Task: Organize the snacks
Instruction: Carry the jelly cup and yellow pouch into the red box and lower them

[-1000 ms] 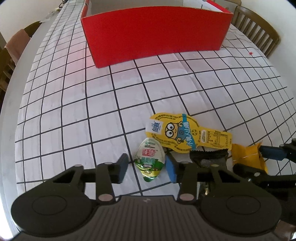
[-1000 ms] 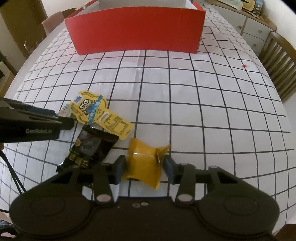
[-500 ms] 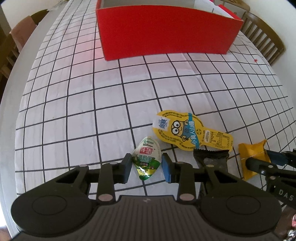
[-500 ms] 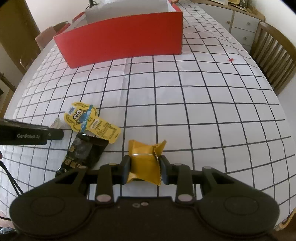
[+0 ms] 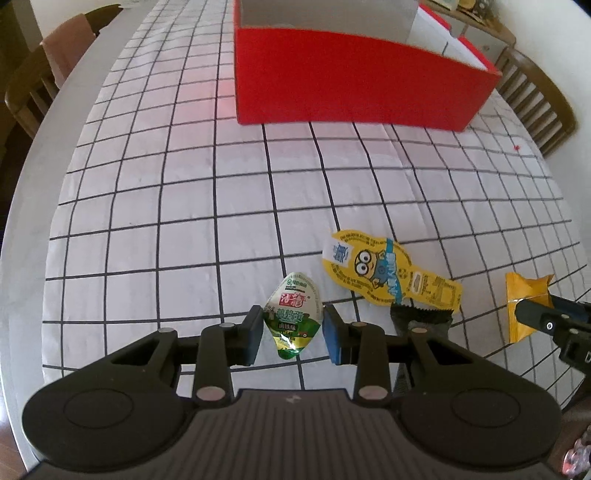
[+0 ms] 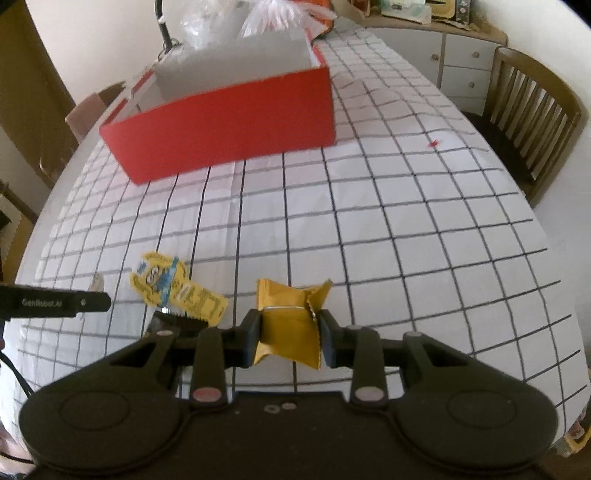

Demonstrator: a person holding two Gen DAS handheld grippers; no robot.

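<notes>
My left gripper (image 5: 293, 334) is shut on a small green and white snack packet (image 5: 293, 314) and holds it a little above the checked tablecloth. My right gripper (image 6: 289, 338) is shut on a yellow snack packet (image 6: 290, 328), lifted off the cloth; this packet also shows in the left wrist view (image 5: 524, 304). A yellow Minion packet (image 5: 384, 273) and a black packet (image 5: 421, 321) lie on the cloth between the grippers. An open red box (image 5: 354, 88) stands at the far side of the table; it also shows in the right wrist view (image 6: 229, 125).
Wooden chairs stand at the table's right (image 6: 532, 122) and left (image 5: 33, 88). A white cabinet (image 6: 454, 62) is behind the table. Plastic bags (image 6: 236, 18) sit behind the box. A small red mark (image 6: 433, 143) is on the cloth.
Both grippers closed on their packets and lifted them, then moved forward toward the red box, which looks nearer. The Minion and black packets stayed on the cloth.
</notes>
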